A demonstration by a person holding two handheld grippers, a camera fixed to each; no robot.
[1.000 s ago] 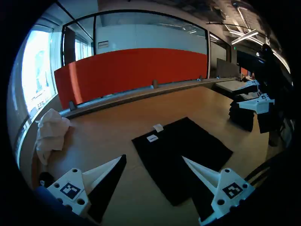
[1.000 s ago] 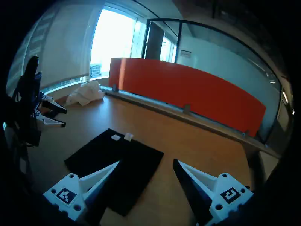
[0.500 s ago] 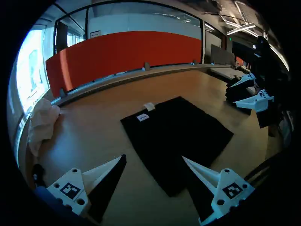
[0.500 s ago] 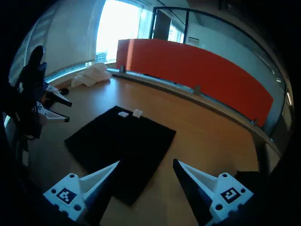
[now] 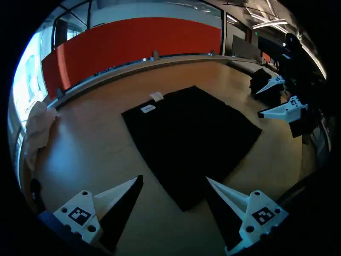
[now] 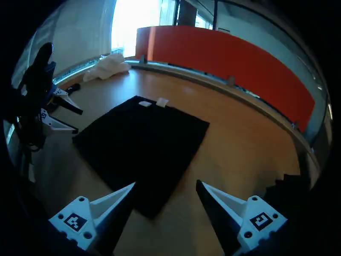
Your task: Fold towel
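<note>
Left tongs (image 5: 174,178) and right tongs (image 6: 165,182) hang apart and empty over a black towel (image 5: 192,132) spread flat on the wooden table (image 5: 85,145) just ahead, a soft, light cloth likely best pinched at its corners.

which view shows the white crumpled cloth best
The right gripper view: the white cloth sits whole and brightly lit, its folds readable. The left gripper view catches it at the picture's left edge, stretched by the lens and dimmer.
</note>
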